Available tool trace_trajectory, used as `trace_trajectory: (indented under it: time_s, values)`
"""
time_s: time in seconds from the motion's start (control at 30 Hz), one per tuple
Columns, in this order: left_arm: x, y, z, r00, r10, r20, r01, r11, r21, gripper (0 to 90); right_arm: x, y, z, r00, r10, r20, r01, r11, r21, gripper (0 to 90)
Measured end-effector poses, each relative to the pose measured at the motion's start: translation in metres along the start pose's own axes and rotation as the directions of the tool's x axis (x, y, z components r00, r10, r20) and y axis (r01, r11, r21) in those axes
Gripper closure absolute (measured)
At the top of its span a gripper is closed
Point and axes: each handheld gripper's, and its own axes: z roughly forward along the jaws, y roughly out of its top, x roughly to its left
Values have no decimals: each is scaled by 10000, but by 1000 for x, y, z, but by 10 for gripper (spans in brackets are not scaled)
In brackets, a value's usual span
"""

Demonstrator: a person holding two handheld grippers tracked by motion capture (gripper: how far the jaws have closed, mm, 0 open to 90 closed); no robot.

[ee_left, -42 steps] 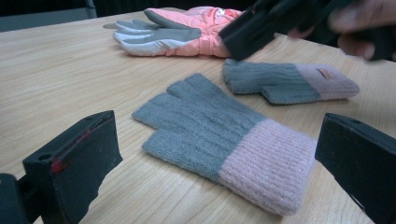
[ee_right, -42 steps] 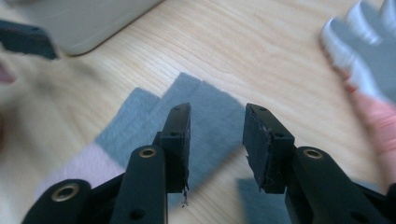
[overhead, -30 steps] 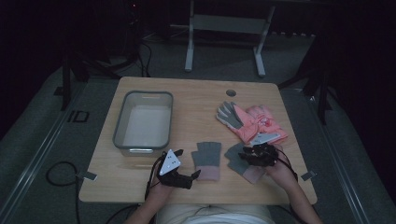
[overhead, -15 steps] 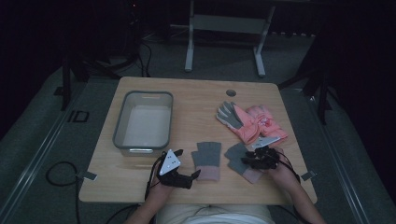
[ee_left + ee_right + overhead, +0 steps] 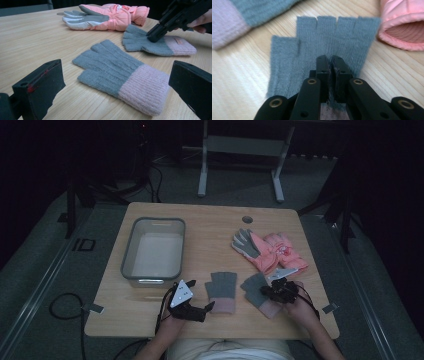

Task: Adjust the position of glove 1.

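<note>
- the wooden counter [image 5: 210, 245] carries a grey bin [image 5: 154, 249] at its left, with nothing seen inside, and a pink ski-glove pair [image 5: 270, 251] toward the right.
- two grey fingerless gloves with pink cuffs lie flat near the front edge: the left knit glove [image 5: 120, 75] in the middle, the right knit glove [image 5: 260, 292] just beside it.
- the right tongs [image 5: 330, 65] have just been closing and now pinch the fabric of the right knit glove at mid-palm; the grip looks set, so a lift seems next.
- the left tongs [image 5: 209, 307] stand wide open, holding nothing, with the left knit glove just ahead of them.
</note>
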Motion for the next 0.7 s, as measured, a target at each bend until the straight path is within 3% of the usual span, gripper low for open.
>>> trace_trajectory:
  time_s: [0.13, 0.23, 0.3, 0.4, 0.5, 0.57, 0.63, 0.7]
  values:
    - [0, 0, 0, 10000, 29, -5, -29, 10000, 1, 0, 8, 2, -17, 9991, 368, 218, -360, 9987, -368, 854]
    - [0, 0, 0, 10000, -11, -3, 11, 10000, -7, 0, 15, 5, -36, 9944, 964, 425, -923, 9916, -901, 854]
    - [0, 0, 0, 10000, -19, -9, 19, 10000, -17, 0, 17, 5, -40, 9931, 1056, 508, -999, 9895, -1041, 854]
    - [0, 0, 0, 10000, 33, -15, -33, 10000, 10, 0, 31, 9, -60, 9769, 1823, 1115, -1592, 9689, -1894, 854]
    - [0, 0, 0, 10000, 45, -10, -45, 10000, 16, 0, 38, 8, -70, 9616, 2429, 1276, -2046, 9448, -2560, 854]
    - [0, 0, 0, 10000, 25, 0, -25, 10000, 15, 0, 44, 8, -74, 9463, 2696, 1786, -2118, 9340, -2877, 854]
    - [0, 0, 0, 10000, 18, 7, -18, 10000, 19, 0, 49, 6, -77, 9338, 3083, 1814, -2420, 9180, -3142, 854]
    - [0, 0, 0, 10000, 26, 7, -26, 10000, 18, 0, 53, 4, -75, 9212, 3289, 2081, -2542, 9133, -3182, 854]
